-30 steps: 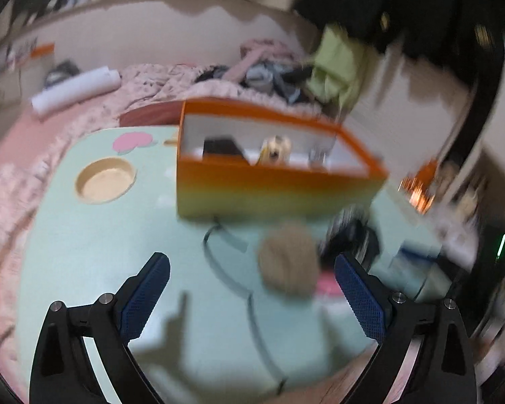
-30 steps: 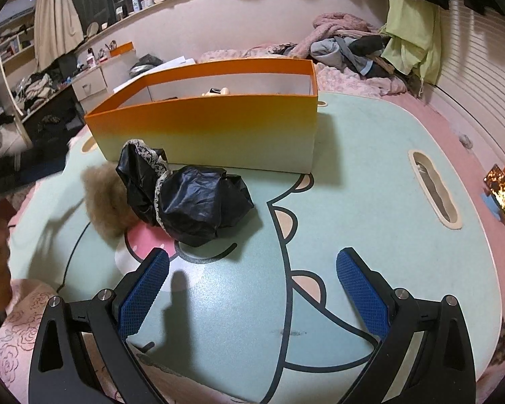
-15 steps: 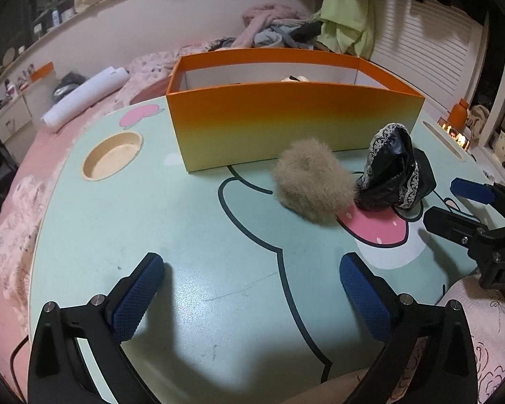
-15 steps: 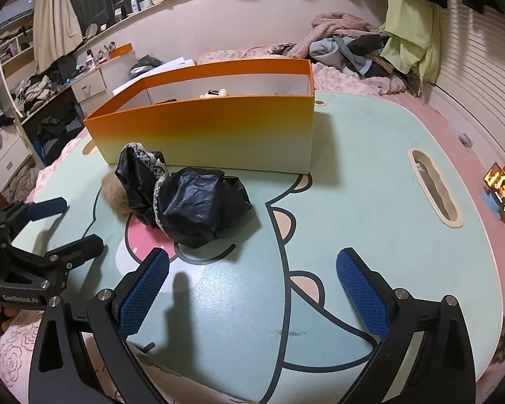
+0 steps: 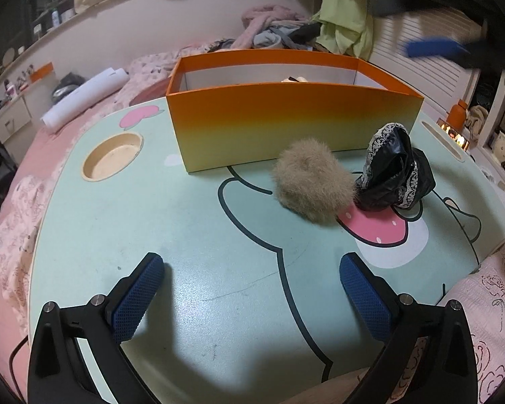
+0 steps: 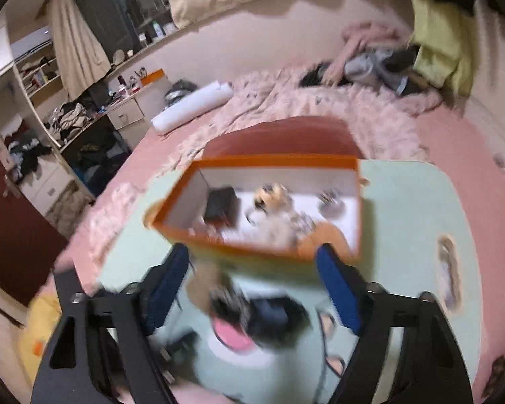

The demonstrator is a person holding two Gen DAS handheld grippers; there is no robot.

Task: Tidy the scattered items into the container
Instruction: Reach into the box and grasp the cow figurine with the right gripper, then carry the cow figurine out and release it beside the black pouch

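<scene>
An orange box (image 5: 286, 124) stands on the mint table (image 5: 192, 229). A beige fur ball (image 5: 311, 180) and a black lace-trimmed bag (image 5: 395, 175) lie just in front of it. My left gripper (image 5: 252, 299) is open and empty, low over the table's near side. My right gripper (image 6: 252, 286) is open and empty, high above the table, looking down into the box (image 6: 269, 208), which holds a black item (image 6: 220, 205) and several small things. The fur ball (image 6: 202, 282) and bag (image 6: 266, 316) show blurred below it. The right gripper's fingers (image 5: 434, 48) appear blurred high up in the left wrist view.
A round cup recess (image 5: 112, 156) is at the table's left. A slot (image 6: 449, 272) is on its right side. A pink bed with a white roll (image 5: 84, 99) and a clothes pile (image 5: 279, 30) surrounds the table.
My right gripper has risen quickly from low over the table to high above the box, tilted down. My left gripper settled low, facing the fur ball and bag.
</scene>
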